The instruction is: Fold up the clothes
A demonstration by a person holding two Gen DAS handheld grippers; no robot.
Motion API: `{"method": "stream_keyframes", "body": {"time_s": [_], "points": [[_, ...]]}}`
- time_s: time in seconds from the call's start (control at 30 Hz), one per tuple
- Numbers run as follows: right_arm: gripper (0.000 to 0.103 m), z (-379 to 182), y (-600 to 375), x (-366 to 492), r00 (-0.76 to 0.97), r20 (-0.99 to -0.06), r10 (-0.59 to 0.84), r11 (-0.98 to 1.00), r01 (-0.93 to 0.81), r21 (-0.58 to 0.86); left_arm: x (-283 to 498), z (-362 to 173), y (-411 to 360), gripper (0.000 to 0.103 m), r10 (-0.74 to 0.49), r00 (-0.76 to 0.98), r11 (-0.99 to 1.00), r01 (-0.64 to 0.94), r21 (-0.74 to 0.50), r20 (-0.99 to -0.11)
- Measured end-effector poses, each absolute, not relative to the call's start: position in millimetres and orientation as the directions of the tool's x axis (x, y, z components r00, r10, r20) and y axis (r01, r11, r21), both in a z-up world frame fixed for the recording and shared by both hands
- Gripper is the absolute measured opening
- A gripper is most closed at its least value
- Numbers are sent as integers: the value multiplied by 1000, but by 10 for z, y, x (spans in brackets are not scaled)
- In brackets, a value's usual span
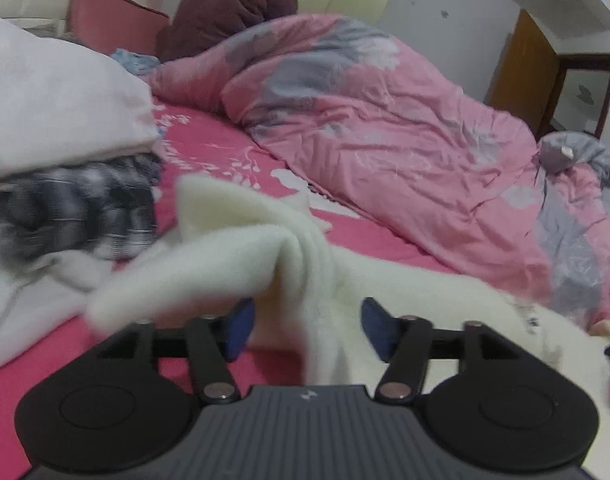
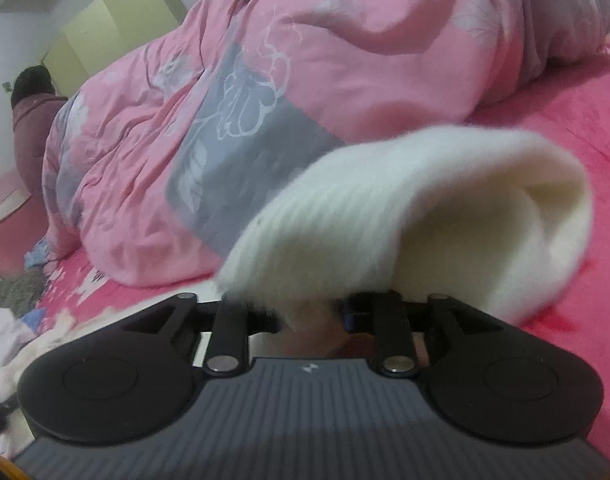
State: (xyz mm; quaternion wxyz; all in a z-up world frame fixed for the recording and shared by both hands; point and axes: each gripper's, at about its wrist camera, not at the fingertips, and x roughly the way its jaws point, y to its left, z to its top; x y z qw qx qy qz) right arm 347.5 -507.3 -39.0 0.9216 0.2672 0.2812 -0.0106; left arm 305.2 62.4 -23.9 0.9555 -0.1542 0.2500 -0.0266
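Across the whole bed lies a hot-pink sheet point(image 1: 209, 148) with white floral print, and over its far side, from about twelve to three o'clock in the left wrist view, a rumpled pink and grey quilt point(image 1: 365, 120) is heaped up; the same quilt fills the upper half of the right wrist view. At ten o'clock on the left sits a big white pillow point(image 1: 53, 104), with a dark plaid garment point(image 1: 73, 212) tucked just below it at nine o'clock and a pink cushion point(image 1: 109, 16) and a maroon one point(image 1: 233, 4) further back near eleven and twelve. The task's thing, a cream knitted garment point(image 1: 241, 256) (fuzzy, ribbed, somewhat blurred), is draped on the sheet in front of both tools. The left gripper point(image 1: 305, 328) stands released: its blue pads point(image 1: 239, 328) are well apart, and a fold of the cream knit hangs loose in the gap, closer to the left pad without being pressed. The right gripper point(image 2: 309, 316) has a rolled edge of the same garment point(image 2: 405, 216) arching over it toward one o'clock; the knit hides its tips, so I cannot tell whether it grips the cloth or has let go.
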Motion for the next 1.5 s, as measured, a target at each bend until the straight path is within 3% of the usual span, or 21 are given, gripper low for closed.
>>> {"method": "stream_keyframes", "body": {"time_s": [0.03, 0.27, 0.43, 0.5, 0.63, 0.73, 0.87, 0.9, 0.93, 0.97, 1.07, 1.2, 1.33, 1.43, 1.5], "points": [[44, -320, -5085, 3369, 832, -537, 137, 856, 174, 487, 2932, -173, 639, 67, -129, 874, 948, -31, -318, -468], [50, 284, -4706, 2063, 780, -552, 294, 893, -19, 450, 2025, 160, 818, 69, -232, 816, 910, -10, -415, -529], [54, 477, -3569, 1217, 602, -576, 553, 833, -371, 411, 1420, 107, 803, 66, -273, 775, 917, 30, -398, -570], [54, 464, -2992, 947, 564, -598, 569, 809, -515, 284, 1210, 36, 782, 61, -279, 763, 917, 31, -399, -582], [54, 221, -1936, 517, 590, -630, 505, 690, -715, -117, 887, -162, 829, 45, -301, 738, 898, 7, -439, -604], [54, -89, -1416, 391, 613, -661, 432, 573, -753, -324, 758, -284, 897, 35, -309, 726, 885, -18, -466, -615], [52, -519, -1067, 310, 666, -654, 360, 422, -741, -522, 663, -380, 982, 33, -334, 723, 864, -22, -503, -605], [42, -516, -1080, 311, 673, -642, 367, 421, -736, -530, 655, -389, 996, 33, -341, 725, 860, -16, -510, -598], [18, -464, -1102, 350, 677, -639, 365, 458, -728, -511, 657, -397, 1015, 34, -354, 728, 853, -5, -521, -587], [9, -393, -1160, 407, 693, -628, 353, 512, -705, -491, 667, -405, 1025, 34, -371, 729, 842, 2, -540, -576], [7, -67, -1507, 591, 712, -582, 393, 718, -633, -290, 705, -443, 1042, 37, -431, 726, 798, 29, -602, -536], [6, 257, -2270, 808, 713, -488, 504, 860, -464, 211, 789, -533, 1054, 38, -537, 712, 686, 55, -726, -453], [3, 107, -2966, 869, 707, -330, 625, 666, -263, 698, 908, -687, 1075, 51, -623, 697, 521, 29, -853, -356], [3, -215, -3193, 855, 699, -246, 672, 463, -137, 875, 994, -782, 1054, 54, -653, 694, 426, 5, -905, -303], [3, -346, -3163, 823, 680, -263, 685, 446, -106, 889, 1021, -789, 1027, 54, -649, 694, 433, 2, -901, -311]]}}
